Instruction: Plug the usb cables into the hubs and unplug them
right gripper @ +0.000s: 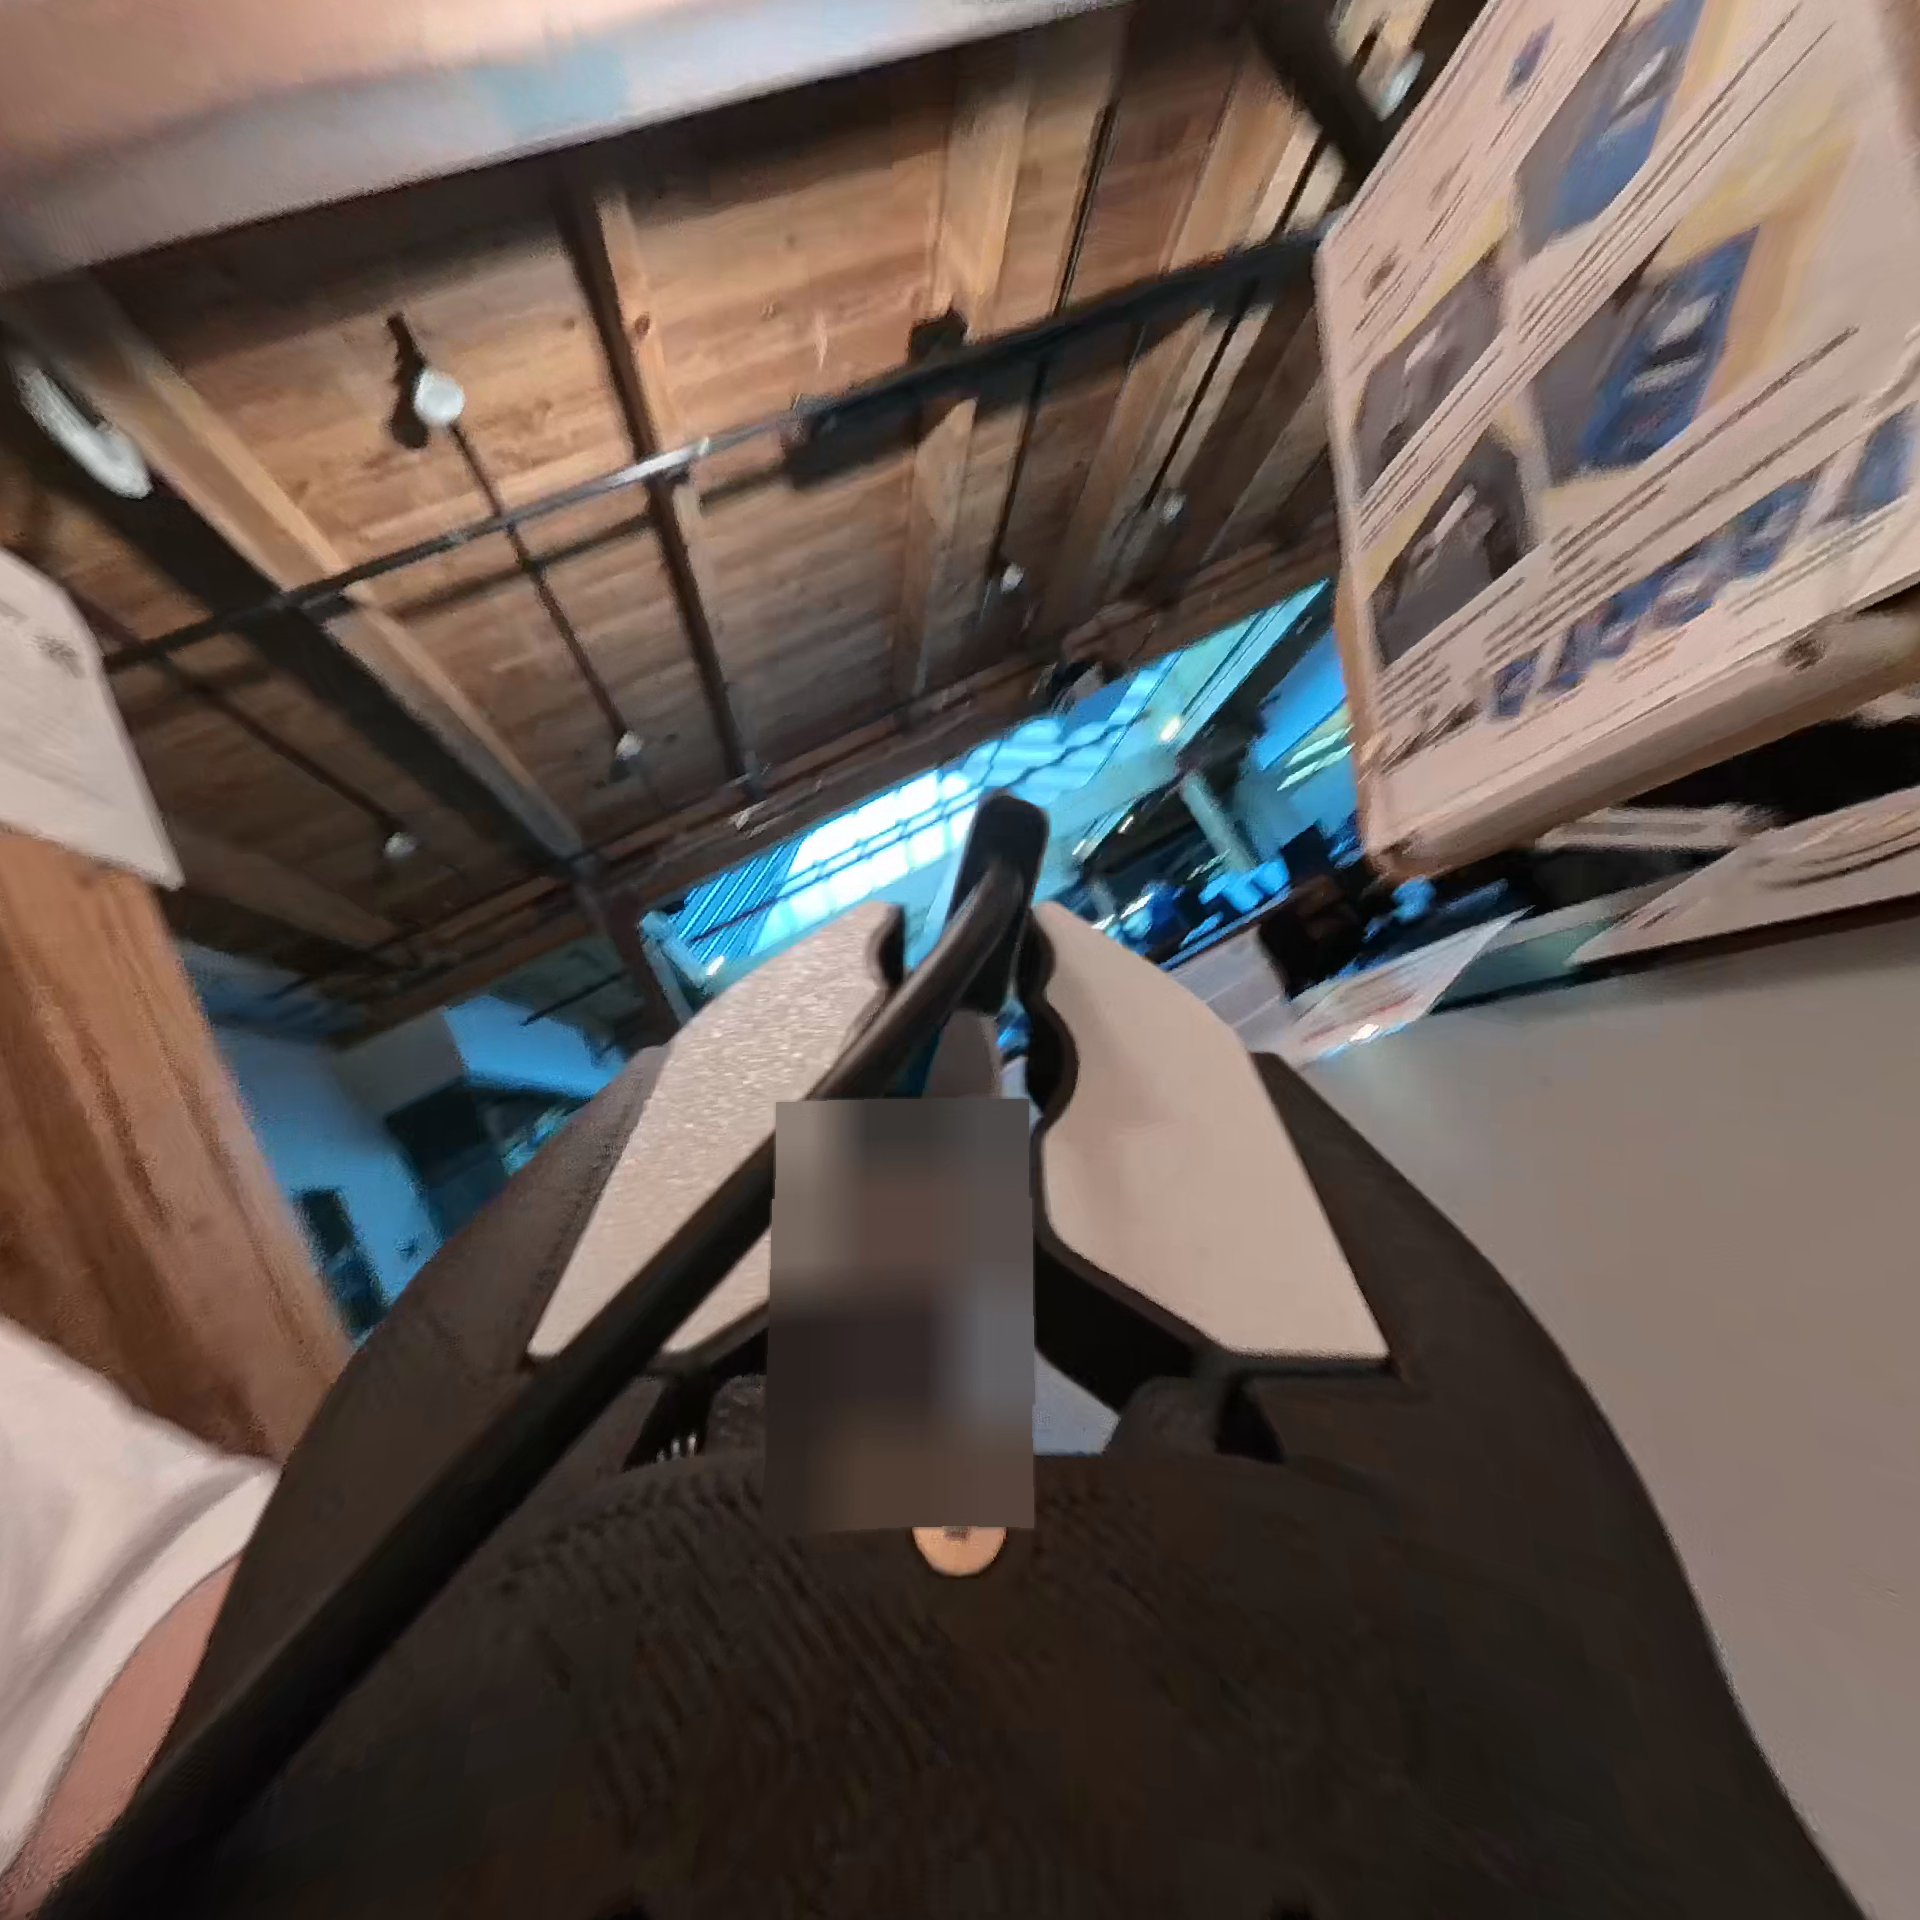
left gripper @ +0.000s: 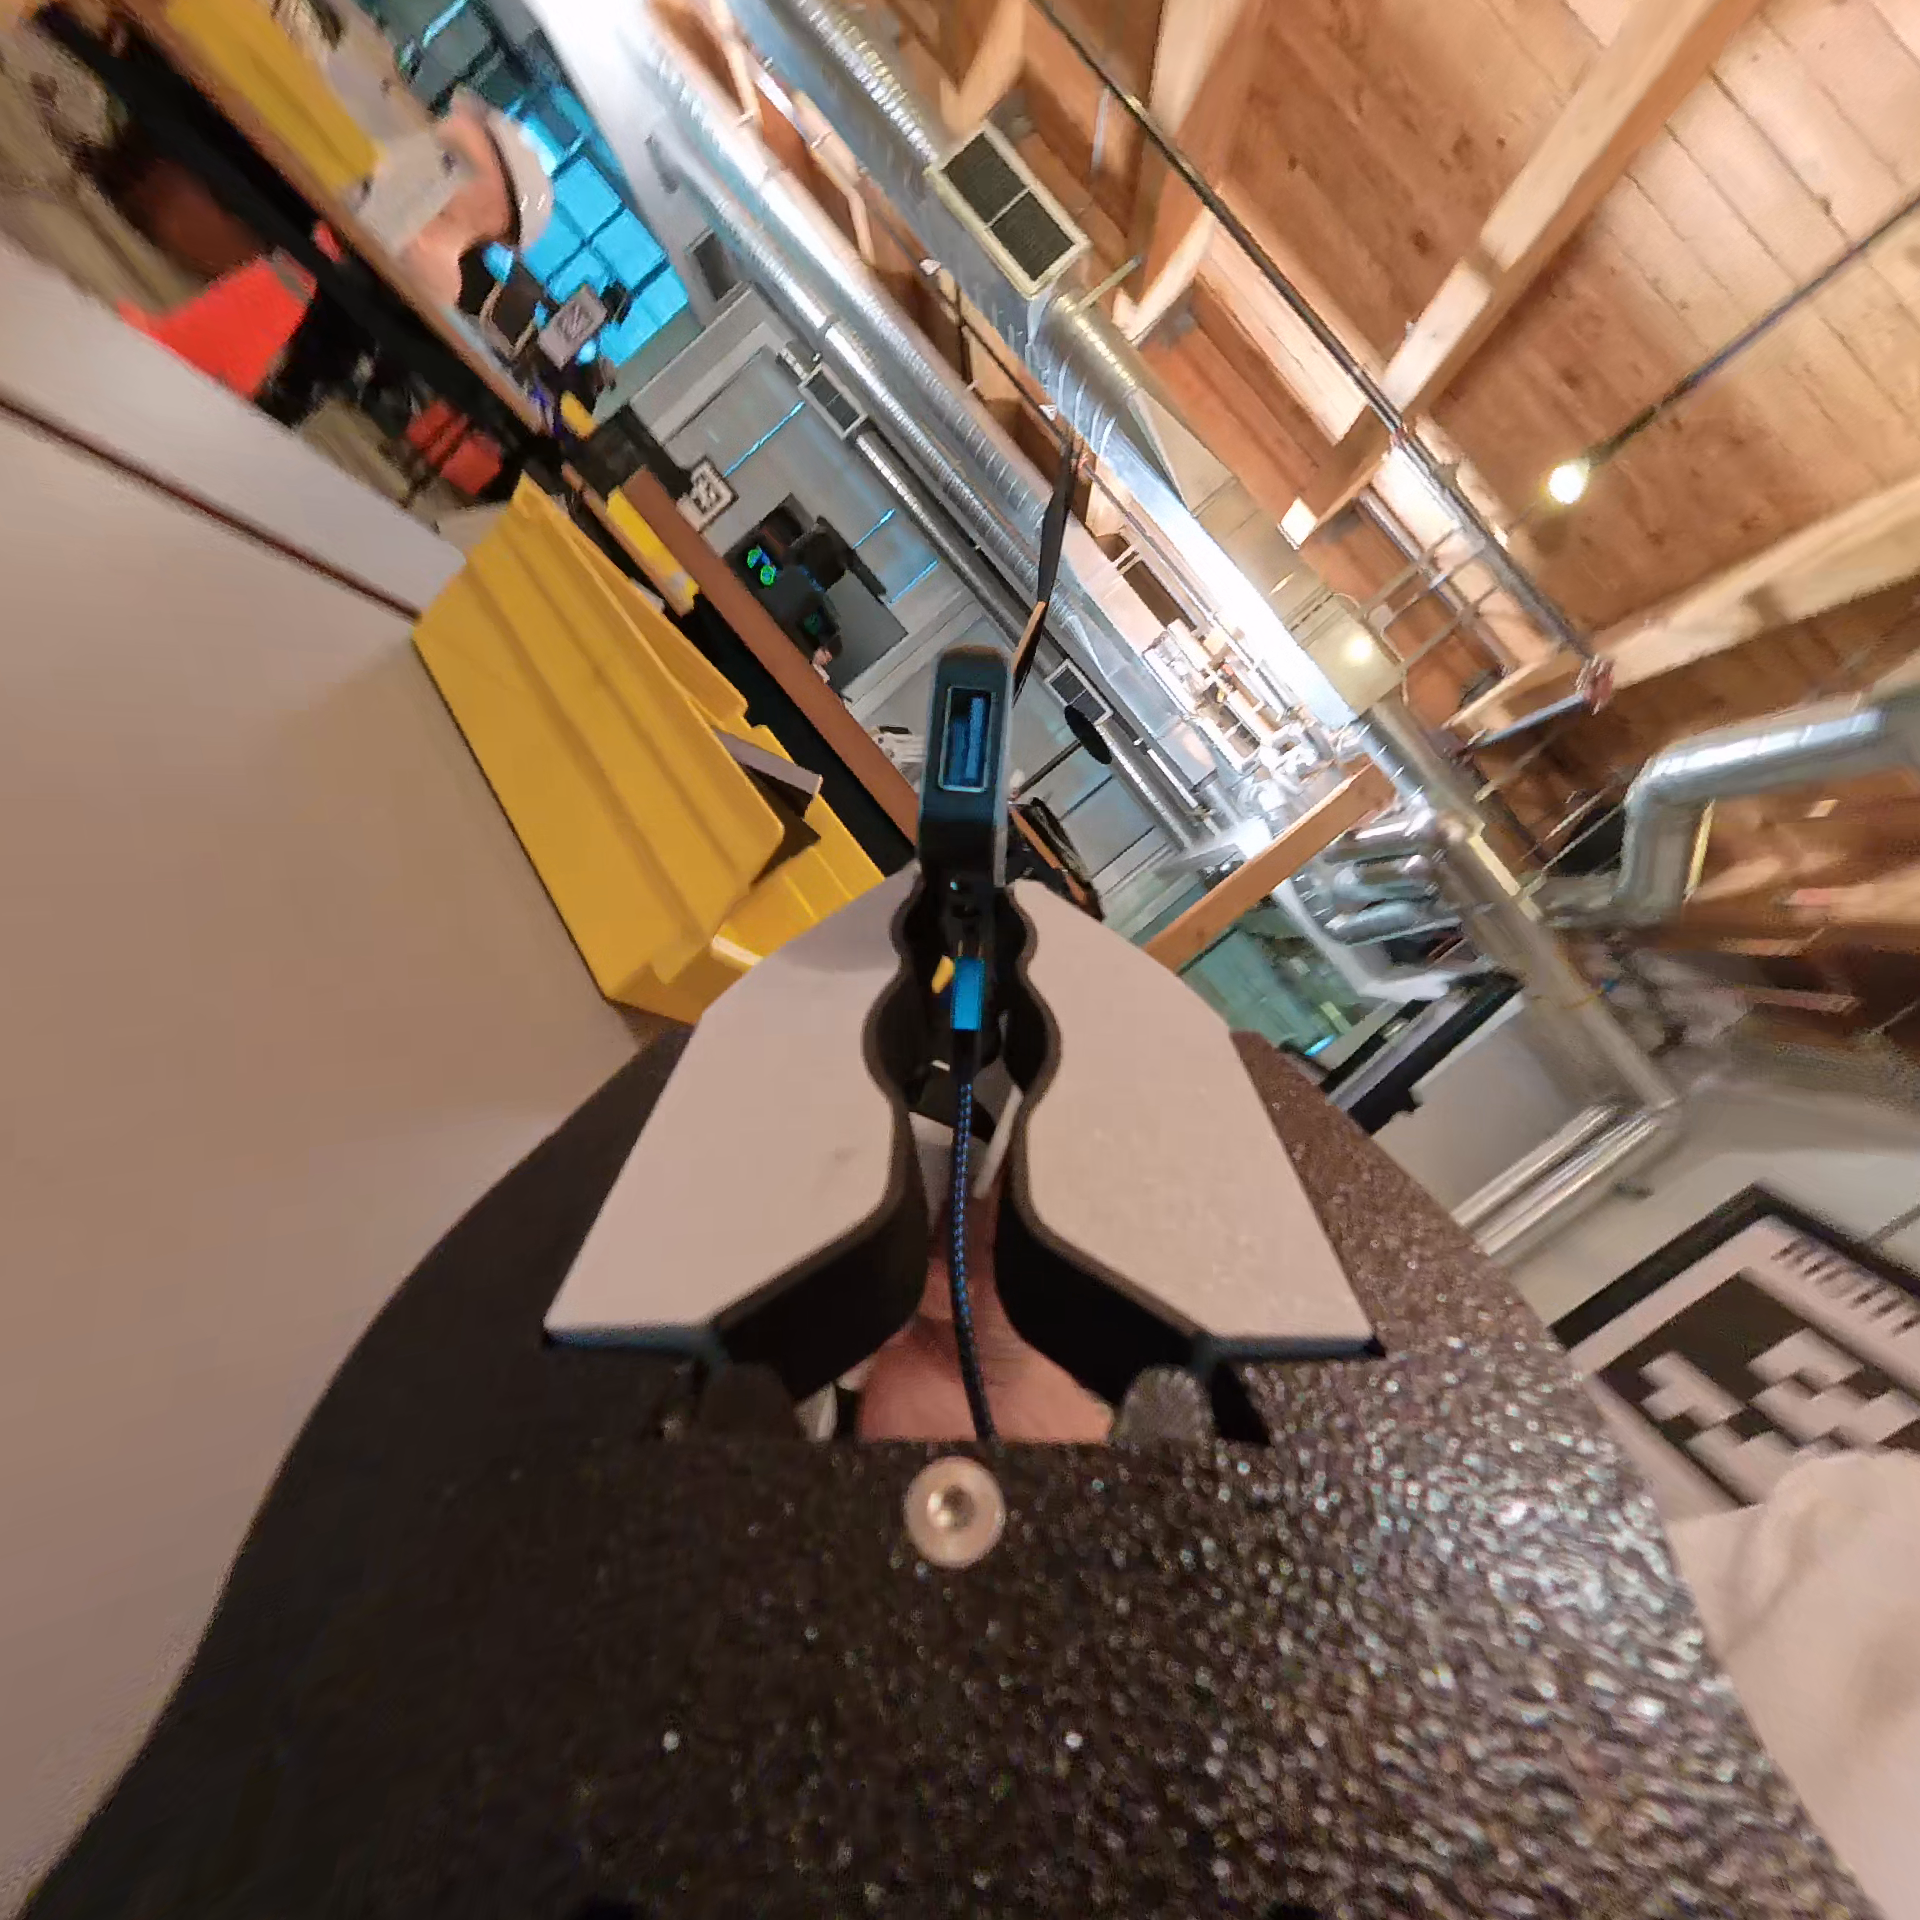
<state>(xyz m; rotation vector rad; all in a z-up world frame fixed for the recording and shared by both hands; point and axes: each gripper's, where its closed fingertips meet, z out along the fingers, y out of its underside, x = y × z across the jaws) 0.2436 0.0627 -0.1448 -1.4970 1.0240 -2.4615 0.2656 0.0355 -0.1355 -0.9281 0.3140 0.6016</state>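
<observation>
Clearly mid-task, with both pieces lifted off the table [left gripper: 187, 831] and pointed up toward the wooden ceiling [left gripper: 1558, 260]. In the left wrist view, left gripper [left gripper: 961, 904] clamped on a dark hub [left gripper: 966, 769], held upright with its free end sticking out past the tips. One blue port [left gripper: 968, 746] facing the camera, empty. Lower down, between the fingers, a blue plug [left gripper: 966, 992] with a braided cable [left gripper: 966, 1226] trailing back toward the handle; seemingly seated in the hub's lower end, though the joint itself sits in shadow. In the right wrist view, right gripper [right gripper: 971, 935] closed on a black cable [right gripper: 831, 1081] near its end, with a dark, rounded piece [right gripper: 1003, 842] poking out beyond the tips; probably the plug's boot, too blurred to tell. Neither gripper visible in the other's view, so how near the two stand cannot be judged. Empty port either awaiting this cable or just freed of it; cannot tell which. Any further rounds of plugging and unplugging not judgeable from here.
</observation>
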